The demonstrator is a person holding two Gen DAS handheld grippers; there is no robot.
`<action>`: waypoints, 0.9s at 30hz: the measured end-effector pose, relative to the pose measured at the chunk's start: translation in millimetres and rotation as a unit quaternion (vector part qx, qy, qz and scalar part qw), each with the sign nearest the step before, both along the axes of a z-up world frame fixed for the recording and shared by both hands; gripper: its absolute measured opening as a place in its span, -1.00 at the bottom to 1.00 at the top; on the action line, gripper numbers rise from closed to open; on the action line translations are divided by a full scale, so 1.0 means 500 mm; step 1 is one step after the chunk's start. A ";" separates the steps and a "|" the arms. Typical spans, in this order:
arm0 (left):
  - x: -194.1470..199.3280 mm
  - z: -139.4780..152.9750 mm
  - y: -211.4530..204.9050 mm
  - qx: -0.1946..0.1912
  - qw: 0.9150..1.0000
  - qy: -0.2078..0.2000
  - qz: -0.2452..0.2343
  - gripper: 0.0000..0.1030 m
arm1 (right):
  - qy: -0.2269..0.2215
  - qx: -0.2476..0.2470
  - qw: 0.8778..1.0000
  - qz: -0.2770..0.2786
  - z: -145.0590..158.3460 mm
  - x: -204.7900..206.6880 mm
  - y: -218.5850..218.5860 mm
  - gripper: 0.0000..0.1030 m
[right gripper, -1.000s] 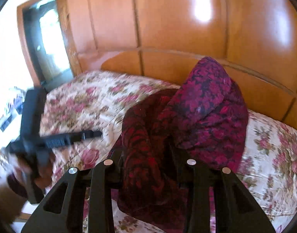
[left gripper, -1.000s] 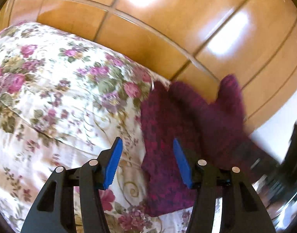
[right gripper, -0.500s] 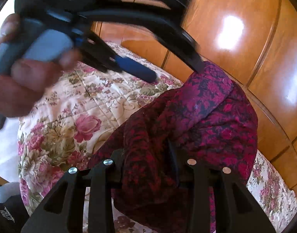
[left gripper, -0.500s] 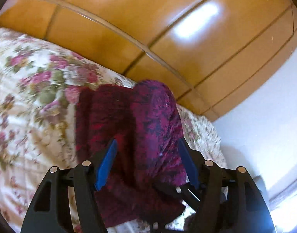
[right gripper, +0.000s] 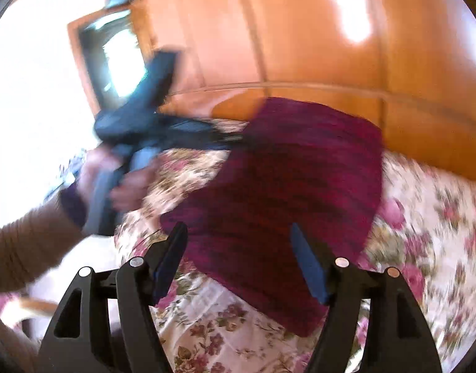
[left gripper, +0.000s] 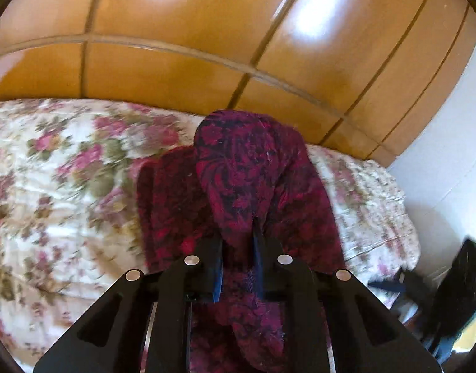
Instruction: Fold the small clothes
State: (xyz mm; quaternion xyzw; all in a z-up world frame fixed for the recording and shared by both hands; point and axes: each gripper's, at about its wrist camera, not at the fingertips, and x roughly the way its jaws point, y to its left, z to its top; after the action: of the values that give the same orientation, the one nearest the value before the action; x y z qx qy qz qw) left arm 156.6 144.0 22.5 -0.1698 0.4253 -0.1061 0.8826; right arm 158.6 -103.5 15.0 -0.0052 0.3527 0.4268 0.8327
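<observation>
One dark-red patterned garment (left gripper: 250, 174) on the floral bedspread (left gripper: 67, 192), draped up from it in front of the wooden wardrobe (left gripper: 206, 31) and bunched into the closing left tongs (left gripper: 237, 248), pads pinching a fold of it. Two tongs in all: the right tongs (right gripper: 239, 258) opening and spread, nothing gripped, the garment (right gripper: 284, 186) lying just beyond the blue pads. No brand, label or readable writing anywhere.

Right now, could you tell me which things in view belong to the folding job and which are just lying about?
In the job:
- dark red patterned garment
- left gripper, closing on it
- right gripper, opening

Just there:
- floral bedspread
- wooden wardrobe
</observation>
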 end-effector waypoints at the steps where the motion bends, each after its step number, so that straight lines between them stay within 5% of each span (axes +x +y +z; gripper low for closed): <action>1: 0.000 -0.015 0.008 0.005 1.000 0.009 0.004 -0.71 | 0.005 -0.015 1.000 -0.014 -0.018 0.013 -0.002 0.34; 4: -0.008 -0.067 0.024 0.009 0.999 0.027 0.027 -0.71 | 0.032 -0.056 0.997 -0.032 -0.073 0.037 0.015 0.32; 7: -0.014 -0.097 0.026 0.021 0.998 0.022 0.046 -0.65 | 0.005 -0.106 0.993 -0.044 -0.110 0.032 0.040 0.35; 13: -0.016 -0.092 0.026 0.039 0.998 0.013 0.049 -0.62 | 0.003 -0.114 0.993 -0.020 -0.075 0.026 0.049 0.40; 18: -0.037 -0.085 0.008 0.065 0.996 -0.007 0.067 -0.61 | 0.012 -0.056 0.997 -0.058 -0.003 0.108 0.022 0.38; 27: -0.055 -0.084 -0.035 0.155 0.982 -0.038 0.105 -0.62 | 0.078 -0.134 0.978 -0.137 -0.065 0.332 0.142 0.46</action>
State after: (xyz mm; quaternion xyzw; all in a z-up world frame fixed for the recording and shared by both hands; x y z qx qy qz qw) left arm 128.9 126.4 -19.4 -0.0707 0.3829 0.0480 0.9198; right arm 324.8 -32.6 -17.6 -0.0344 0.4680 0.2565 0.8450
